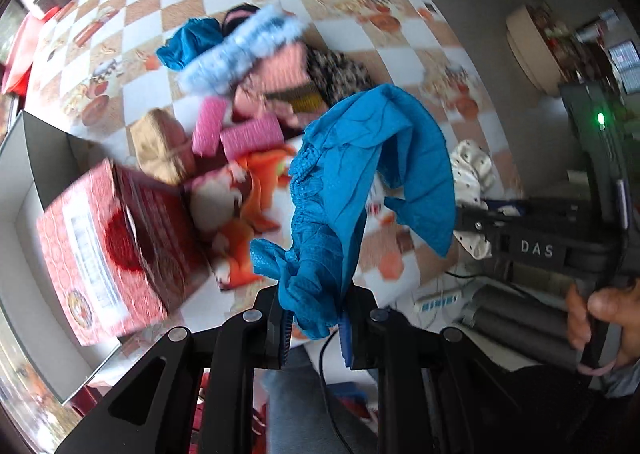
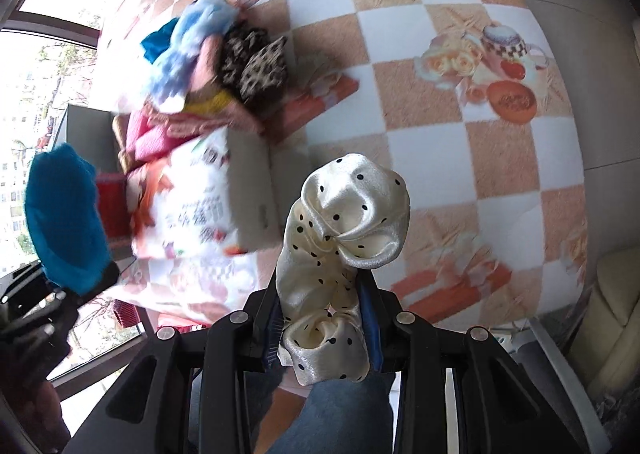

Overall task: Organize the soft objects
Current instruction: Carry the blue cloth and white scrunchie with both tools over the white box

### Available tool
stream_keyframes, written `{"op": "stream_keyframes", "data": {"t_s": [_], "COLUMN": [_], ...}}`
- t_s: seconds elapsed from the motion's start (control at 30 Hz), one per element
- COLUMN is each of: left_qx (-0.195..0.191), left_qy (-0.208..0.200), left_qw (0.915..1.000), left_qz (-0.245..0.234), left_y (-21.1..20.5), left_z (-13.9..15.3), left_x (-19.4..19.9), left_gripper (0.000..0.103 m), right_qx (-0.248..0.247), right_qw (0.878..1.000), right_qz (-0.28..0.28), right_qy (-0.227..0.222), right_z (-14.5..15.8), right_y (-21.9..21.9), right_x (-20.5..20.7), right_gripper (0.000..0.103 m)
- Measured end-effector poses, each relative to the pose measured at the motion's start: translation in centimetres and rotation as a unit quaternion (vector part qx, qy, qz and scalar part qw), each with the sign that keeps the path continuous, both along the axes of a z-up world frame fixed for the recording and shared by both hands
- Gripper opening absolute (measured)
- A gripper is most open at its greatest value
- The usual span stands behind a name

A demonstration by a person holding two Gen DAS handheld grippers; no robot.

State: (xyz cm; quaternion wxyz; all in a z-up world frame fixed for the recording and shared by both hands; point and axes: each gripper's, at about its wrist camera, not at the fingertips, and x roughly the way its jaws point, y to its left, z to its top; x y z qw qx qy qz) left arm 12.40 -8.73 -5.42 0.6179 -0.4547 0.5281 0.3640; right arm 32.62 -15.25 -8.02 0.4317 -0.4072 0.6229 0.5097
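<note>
My left gripper [image 1: 314,318] is shut on a bright blue fabric piece [image 1: 360,174] and holds it in the air above the table; it also shows at the left of the right wrist view [image 2: 64,214]. My right gripper [image 2: 324,322] is shut on a cream satin scrunchie with black dots [image 2: 344,234], also seen in the left wrist view [image 1: 472,174]. A pile of soft objects [image 1: 256,94] lies on the checkered tablecloth [image 2: 460,142]: light blue fluffy piece, pink rolls, leopard-print fabric, orange cloth.
A red patterned box [image 1: 108,246] and a white printed box [image 2: 200,198] stand by the pile, next to an open grey-walled carton [image 1: 36,158]. A window is at the left in the right wrist view. A sofa [image 2: 612,314] is past the table's right edge.
</note>
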Motion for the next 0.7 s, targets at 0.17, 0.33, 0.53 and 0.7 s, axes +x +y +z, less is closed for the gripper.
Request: {"op": "stream_keyframes", "data": {"t_s": [0.17, 0.33, 0.53, 0.7], "left_qx": [-0.002, 0.01, 0.027, 0.041], "left_qy": [-0.012, -0.02, -0.022, -0.018], "left_qw": [0.9989, 0.9975, 0.998, 0.9987], "left_qz": [-0.045, -0.067, -0.053, -0.024], "left_y": [-3.1, -6.0, -8.2, -9.4], "left_z": [-0.3, 0.2, 1.4, 2.1], "left_x": [-1.8, -4.7, -9.1, -12.8], "left_gripper": [0.02, 0.02, 0.02, 0.02], "right_qx": [-0.008, -0.013, 0.003, 0.014], "right_qw": [1.0, 1.0, 0.999, 0.996], "right_qz": [-0.011, 0.0, 0.037, 0.083], "right_qy": [-0.001, -0.005, -0.004, 0.007], "right_z": [-0.1, 0.2, 1.5, 2.9], "right_y": [-2.8, -4.7, -5.3, -5.2], "right_x": [-3.6, -7.7, -12.7, -17.2], "right_gripper": [0.035, 0.035, 0.035, 0.035]}}
